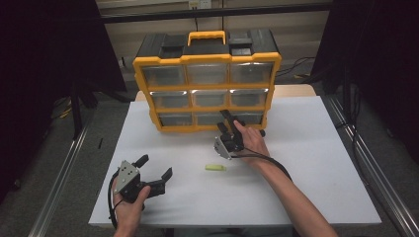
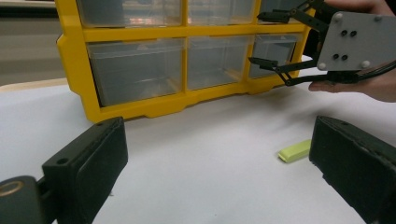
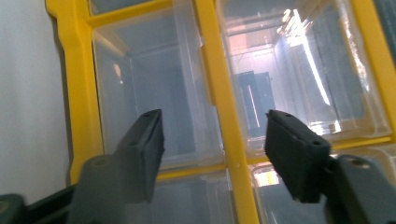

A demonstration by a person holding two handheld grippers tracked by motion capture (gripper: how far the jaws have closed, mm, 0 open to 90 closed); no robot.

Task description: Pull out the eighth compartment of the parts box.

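At the front of the yellow plastic organiser with clear drawers [image 1: 206, 89] on the white table [image 1: 306, 168], the right gripper [image 1: 228, 122], jaws wide and empty, should centre on a bottom-row drawer's lip before closing, while the left gripper [image 1: 157, 168] waits wide open near the pale green eraser-like block [image 1: 216, 167].

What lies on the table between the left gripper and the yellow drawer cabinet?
In the high view, bare white table separates the left gripper from the yellow drawer cabinet; the small pale-green block lies to the side.

A white table [image 1: 306, 168] carries a yellow drawer cabinet [image 1: 206, 74] and a pale green block [image 1: 216, 167].
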